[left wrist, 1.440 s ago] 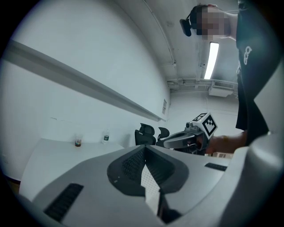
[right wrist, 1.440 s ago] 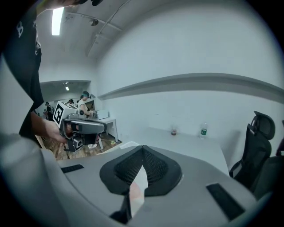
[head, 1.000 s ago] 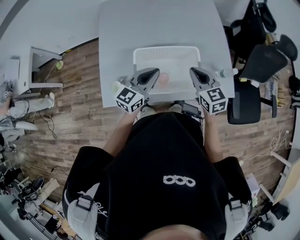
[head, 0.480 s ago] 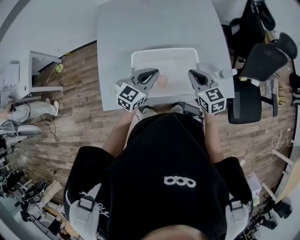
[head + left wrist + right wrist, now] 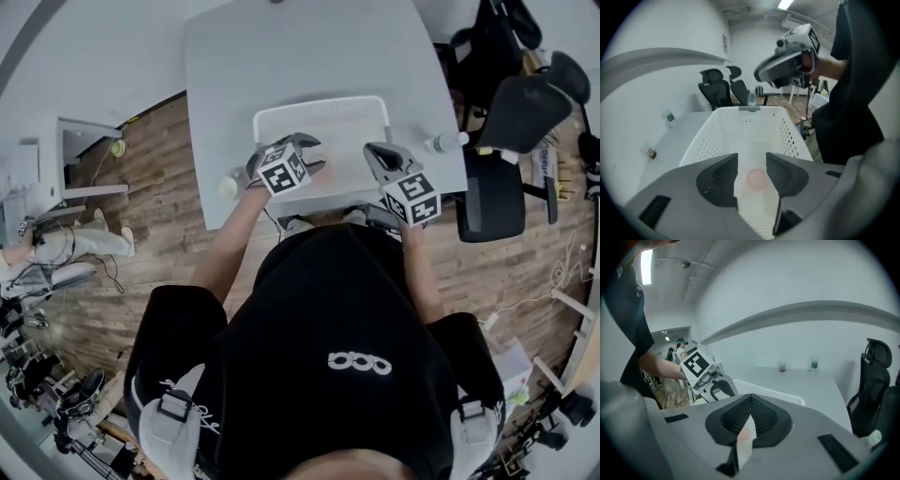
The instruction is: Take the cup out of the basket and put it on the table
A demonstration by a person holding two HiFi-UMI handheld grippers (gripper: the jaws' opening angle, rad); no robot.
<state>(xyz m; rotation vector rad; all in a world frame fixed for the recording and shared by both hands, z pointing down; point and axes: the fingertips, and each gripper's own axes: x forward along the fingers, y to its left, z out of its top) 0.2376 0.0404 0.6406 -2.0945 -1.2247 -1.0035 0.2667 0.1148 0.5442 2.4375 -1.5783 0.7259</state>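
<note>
Office/lab space: swivel chairs (image 5: 523, 111), white table (image 5: 309, 56), wood floor (image 5: 159, 234), equip. clutter (image 5: 42, 375) at edge.

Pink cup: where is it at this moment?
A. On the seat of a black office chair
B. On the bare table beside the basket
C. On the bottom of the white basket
C: in the left gripper view, the pink cup sits on the bottom of the white basket, with the basket's perforated walls around it.
</note>
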